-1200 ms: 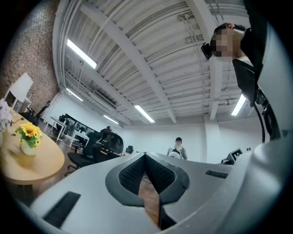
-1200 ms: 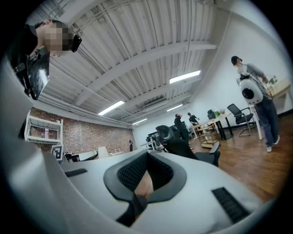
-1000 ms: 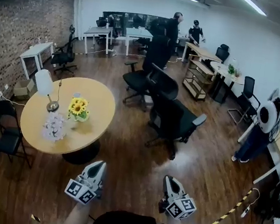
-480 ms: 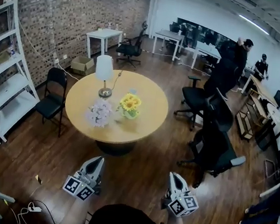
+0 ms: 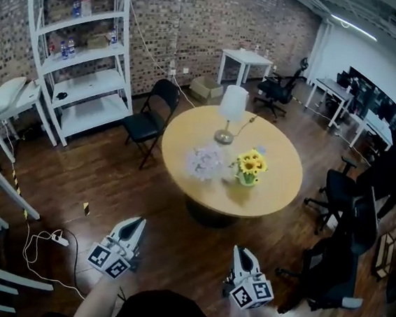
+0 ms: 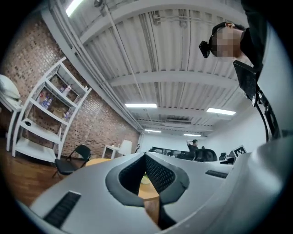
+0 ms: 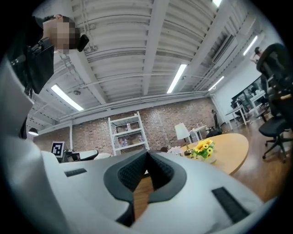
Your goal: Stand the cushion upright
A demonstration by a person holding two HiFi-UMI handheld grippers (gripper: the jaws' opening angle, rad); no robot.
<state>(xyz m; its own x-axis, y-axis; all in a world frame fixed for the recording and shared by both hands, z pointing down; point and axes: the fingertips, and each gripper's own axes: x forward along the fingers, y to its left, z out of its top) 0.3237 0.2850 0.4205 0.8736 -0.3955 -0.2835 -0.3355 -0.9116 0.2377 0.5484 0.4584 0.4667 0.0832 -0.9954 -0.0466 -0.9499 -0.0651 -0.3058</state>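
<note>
Two grippers hovering over floor (image 5: 173, 257), well apart from shelf rack (image 5: 87, 79): left gripper (image 5: 137, 222), right gripper (image 5: 239, 251), fingers (image 6: 160, 176) clenching shut, empty. Cushion (image 5: 6, 97) lying flat on small table (image 5: 30, 92) just left of shelf rack.

Left gripper (image 5: 131, 233) and right gripper (image 5: 241, 258) side by side, fingers closed, empty.

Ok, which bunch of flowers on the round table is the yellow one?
The sunflowers, to the right of the other bunch in the head view: their blooms are bright yellow, the other's pale.
</note>
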